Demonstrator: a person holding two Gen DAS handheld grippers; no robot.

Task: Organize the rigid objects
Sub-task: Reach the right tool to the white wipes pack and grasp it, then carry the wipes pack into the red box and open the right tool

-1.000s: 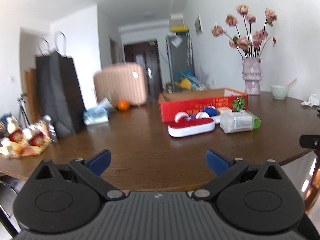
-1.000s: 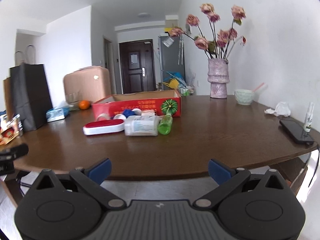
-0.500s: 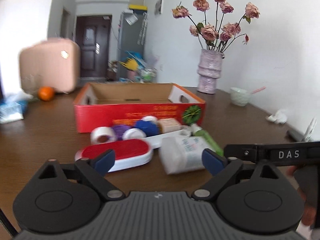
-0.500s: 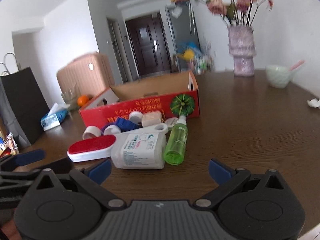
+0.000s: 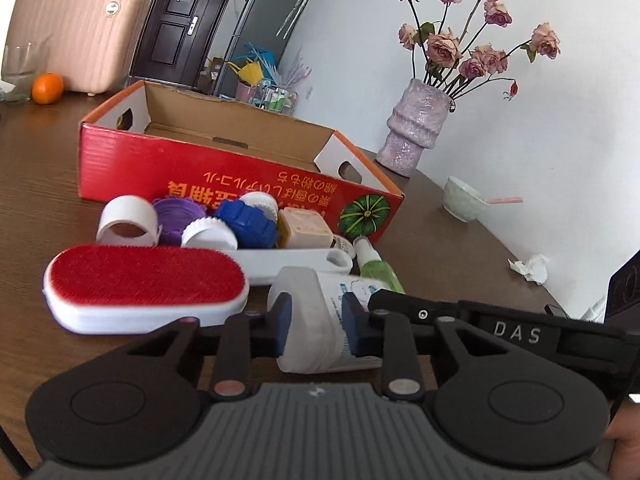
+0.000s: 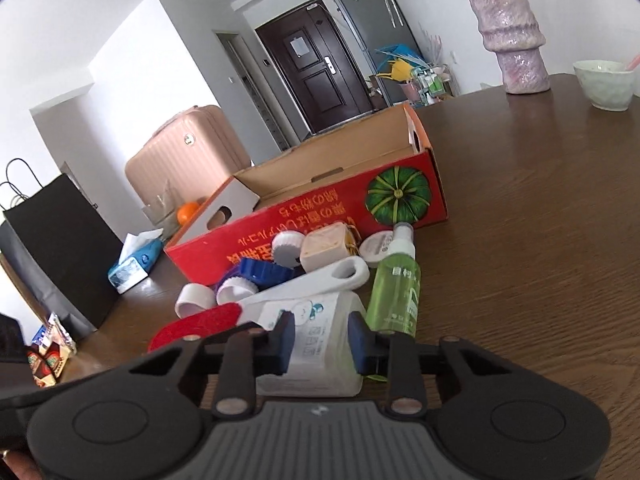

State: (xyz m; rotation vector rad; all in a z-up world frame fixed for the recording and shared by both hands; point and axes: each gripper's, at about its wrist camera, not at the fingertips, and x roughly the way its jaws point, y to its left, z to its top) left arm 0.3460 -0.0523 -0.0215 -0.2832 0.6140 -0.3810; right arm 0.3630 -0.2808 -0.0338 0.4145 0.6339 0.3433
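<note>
A white translucent bottle point(image 5: 316, 320) lies on its side on the brown table. My left gripper point(image 5: 316, 326) is shut on it, a blue pad on each side. My right gripper point(image 6: 322, 340) is shut on the same bottle point(image 6: 316, 344) from the other end. Beyond it lie a red-and-white lint brush point(image 5: 144, 286), a green spray bottle point(image 6: 394, 296), a white handle point(image 6: 320, 284), several caps point(image 5: 244, 224) and a beige block point(image 5: 304, 228). Behind them stands an open red cardboard box point(image 5: 224, 178), which looks empty.
A pink vase of roses point(image 5: 412, 128), a pale bowl point(image 5: 464, 202) and crumpled tissue point(image 5: 530, 268) sit right. An orange point(image 5: 47, 88), a glass and pink suitcase point(image 5: 76, 28) are far left. A black bag point(image 6: 52, 252) and tissue pack point(image 6: 134, 264) stand left.
Both grippers moved forward and down to the white bottle and closed on it from open. The view has drawn much closer to the pile of objects.
</note>
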